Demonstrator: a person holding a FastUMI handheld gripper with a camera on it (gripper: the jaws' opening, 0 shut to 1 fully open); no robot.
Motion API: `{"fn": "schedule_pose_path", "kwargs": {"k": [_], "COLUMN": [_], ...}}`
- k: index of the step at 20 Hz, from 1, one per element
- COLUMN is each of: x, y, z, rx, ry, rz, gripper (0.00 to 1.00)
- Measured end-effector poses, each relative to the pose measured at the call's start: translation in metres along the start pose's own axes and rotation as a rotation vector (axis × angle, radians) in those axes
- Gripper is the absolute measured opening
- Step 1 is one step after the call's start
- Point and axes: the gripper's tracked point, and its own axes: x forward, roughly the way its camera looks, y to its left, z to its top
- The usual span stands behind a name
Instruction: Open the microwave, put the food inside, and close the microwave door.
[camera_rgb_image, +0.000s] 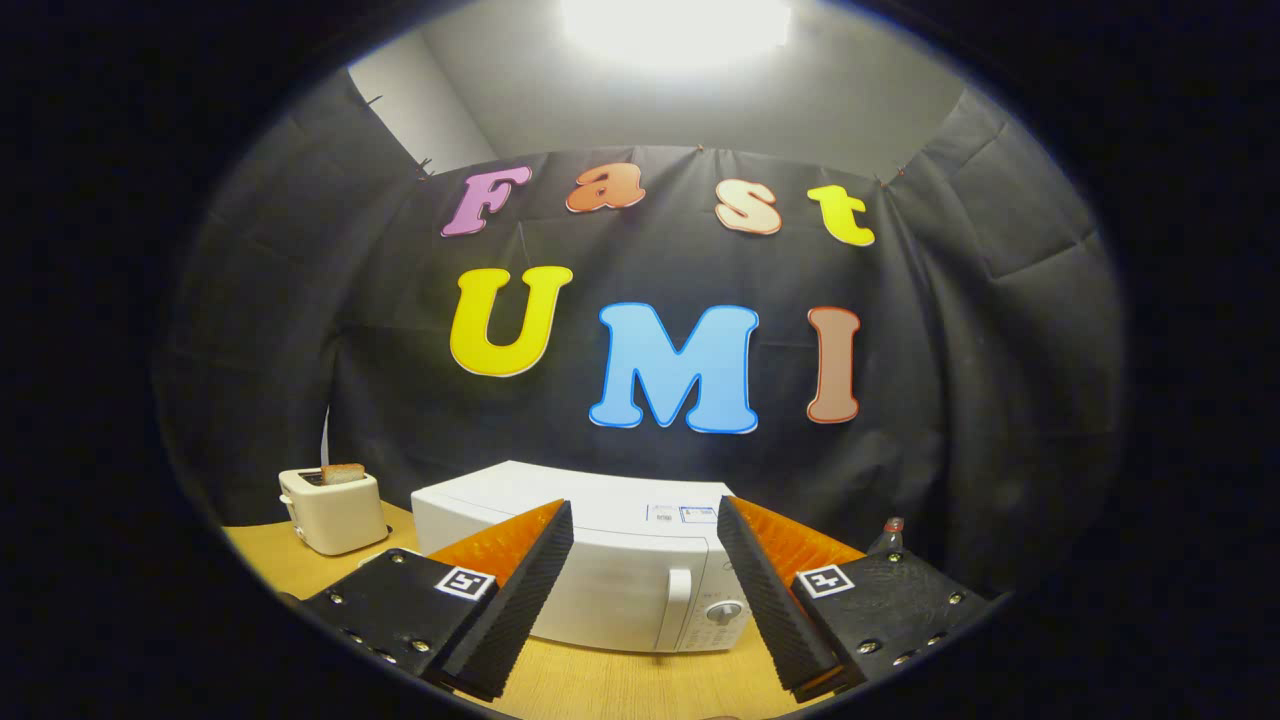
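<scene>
1. Gripper (645, 600) fingers are spread wide apart, and nothing is held between them.
2. Microwave (600, 560) is seen on the table (620, 685), just ahead of the fingers, with its door shut.
3. Toaster (332, 510) is placed left of the microwave, and a slice of bread (343, 473) is seen sticking out of its top.
4. Bottle (888, 535) is seen right of the microwave.

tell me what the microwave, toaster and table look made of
Microwave, beyond the open gripper: glossy white shell, likely painted metal or plastic, door shut. Toaster: cream casing with a soft sheen, probably plastic. Table: pale wood grain, possibly laminate.
</scene>
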Motion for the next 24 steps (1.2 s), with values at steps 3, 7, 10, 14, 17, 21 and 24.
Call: {"fn": "schedule_pose_path", "kwargs": {"k": [3,7,10,14,17,21,24], "x": [0.024,0.057,0.071,0.087,0.092,0.100,0.102], "y": [-0.014,-0.034,-0.029,-0.036,-0.034,-0.031,-0.030], "z": [-0.034,-0.074,-0.108,-0.135,-0.148,-0.162,-0.177], "rx": [0.015,-0.010,0.016,0.007,0.021,0.007,0.020], "ry": [0.021,0.053,0.119,0.153,0.178,0.190,0.238], "rz": [-0.025,-0.076,-0.041,-0.067,-0.062,-0.056,-0.057], "gripper": [0.94,0.90,0.90,0.88,0.84,0.71,0.45]}}
